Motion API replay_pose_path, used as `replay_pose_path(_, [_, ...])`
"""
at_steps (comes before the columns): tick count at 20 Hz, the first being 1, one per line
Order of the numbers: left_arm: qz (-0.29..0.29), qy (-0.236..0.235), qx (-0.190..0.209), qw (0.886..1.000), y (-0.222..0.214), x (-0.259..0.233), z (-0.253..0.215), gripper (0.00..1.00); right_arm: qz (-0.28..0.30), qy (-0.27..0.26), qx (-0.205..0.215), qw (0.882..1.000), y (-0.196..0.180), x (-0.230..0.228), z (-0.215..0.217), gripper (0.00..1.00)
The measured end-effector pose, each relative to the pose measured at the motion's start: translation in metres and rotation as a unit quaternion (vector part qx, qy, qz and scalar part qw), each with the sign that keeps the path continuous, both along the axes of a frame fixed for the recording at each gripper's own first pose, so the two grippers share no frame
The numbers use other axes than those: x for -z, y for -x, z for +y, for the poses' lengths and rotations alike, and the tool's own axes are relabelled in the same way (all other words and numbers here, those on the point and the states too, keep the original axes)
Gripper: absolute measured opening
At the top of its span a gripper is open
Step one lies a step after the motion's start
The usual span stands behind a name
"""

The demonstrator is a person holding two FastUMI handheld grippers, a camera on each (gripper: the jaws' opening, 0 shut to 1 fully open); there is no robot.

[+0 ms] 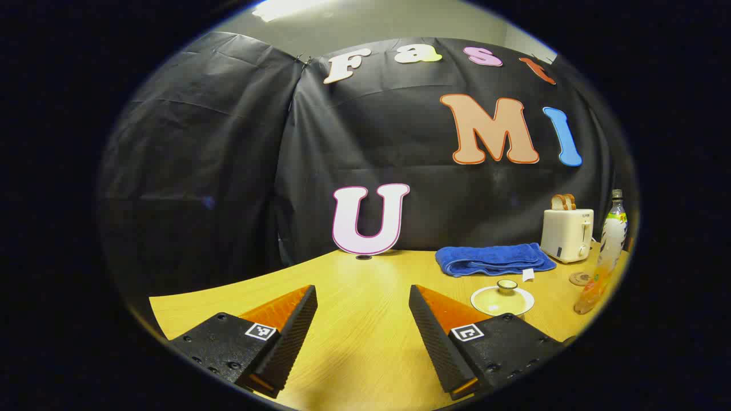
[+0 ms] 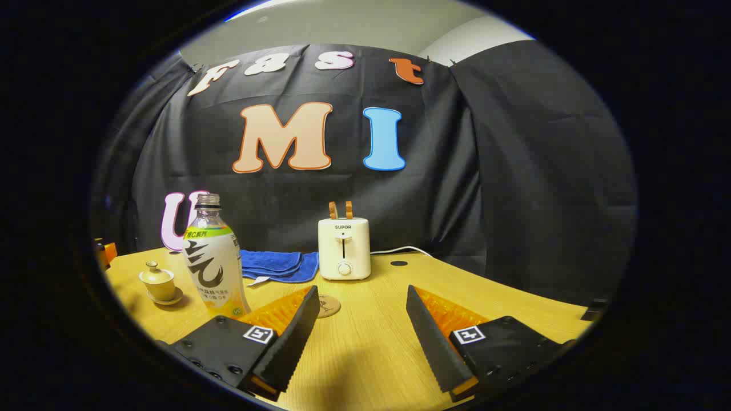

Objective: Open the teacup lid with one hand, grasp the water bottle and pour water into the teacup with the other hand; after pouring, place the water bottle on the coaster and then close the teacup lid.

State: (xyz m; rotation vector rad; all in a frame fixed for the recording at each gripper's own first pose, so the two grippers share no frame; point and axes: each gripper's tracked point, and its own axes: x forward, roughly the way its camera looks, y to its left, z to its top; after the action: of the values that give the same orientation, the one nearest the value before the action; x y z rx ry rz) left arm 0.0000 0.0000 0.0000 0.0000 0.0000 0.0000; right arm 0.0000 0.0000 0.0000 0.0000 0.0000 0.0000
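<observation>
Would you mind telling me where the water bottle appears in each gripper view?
Left gripper view: the water bottle stands at the far right edge, right of the toaster.
Right gripper view: it stands left of centre, left of the toaster.
Shared landmark: the toaster.

table point(image 2: 371, 342): smooth wood grain, light sheen | towel point(image 1: 492, 258): soft looped cloth | toaster point(image 2: 344, 249): smooth matt plastic | bottle point(image 2: 213, 262): clear glossy plastic, printed wrap | teacup point(image 2: 157, 281): glazed, glossy | coaster point(image 2: 328, 305): matt, wood-like | wall point(image 2: 514, 171): creased black cloth
</observation>
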Motion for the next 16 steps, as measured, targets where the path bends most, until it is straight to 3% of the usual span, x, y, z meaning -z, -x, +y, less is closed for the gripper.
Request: replay_pose_path(16, [0.0,0.001,0.0,1.0,-0.0007,0.0008,0.0008,0.94,0.0,0.0,0.002,1.0,0.0,0.0002,-0.0001,0.97])
